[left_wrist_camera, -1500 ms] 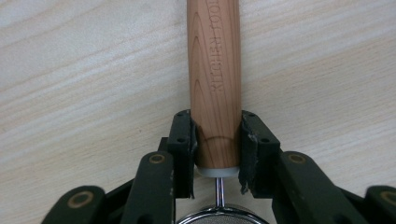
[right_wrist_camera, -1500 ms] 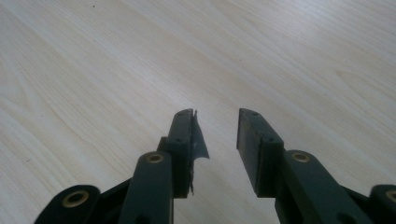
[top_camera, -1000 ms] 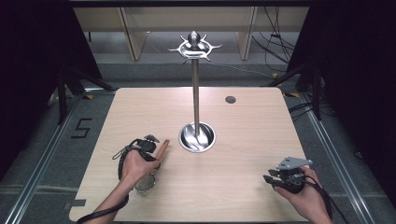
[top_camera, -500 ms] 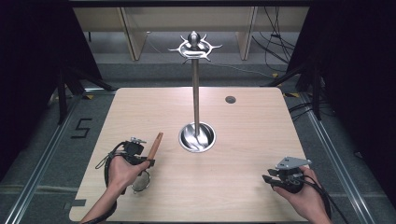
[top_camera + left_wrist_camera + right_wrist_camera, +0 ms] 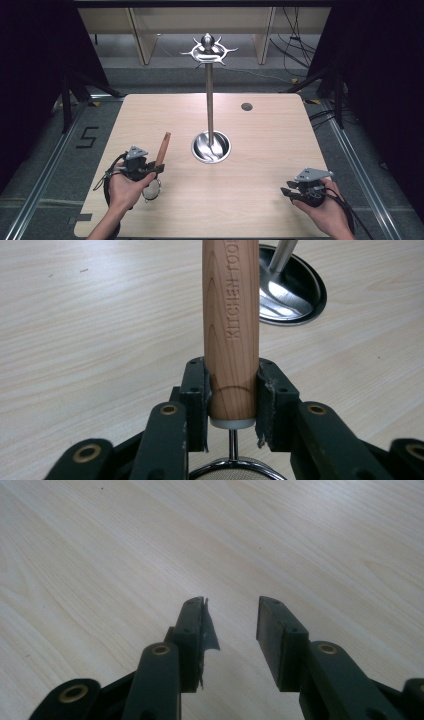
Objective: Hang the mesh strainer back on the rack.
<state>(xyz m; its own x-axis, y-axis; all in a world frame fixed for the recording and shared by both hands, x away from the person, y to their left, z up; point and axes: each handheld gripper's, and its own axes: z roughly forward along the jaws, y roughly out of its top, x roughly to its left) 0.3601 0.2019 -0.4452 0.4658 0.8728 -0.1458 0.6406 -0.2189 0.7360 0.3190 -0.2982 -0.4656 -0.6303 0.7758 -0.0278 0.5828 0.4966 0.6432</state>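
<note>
The strainer [image 5: 151, 189] has a small round wire-mesh bowl with a metal rim and a light wooden handle [image 5: 231, 325] stamped "KITCHEN TOOL". It sits at the near left of the bench [image 5: 260, 150], handle tilted up and pointing far-right, bowl nearest the person.

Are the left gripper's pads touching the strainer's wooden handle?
Touching. In the left gripper view, both pads of the left gripper press flat against the wooden handle, with no gap on either side.

Overhead table [image 5: 260, 210] view, two close claw-mounted views
</note>
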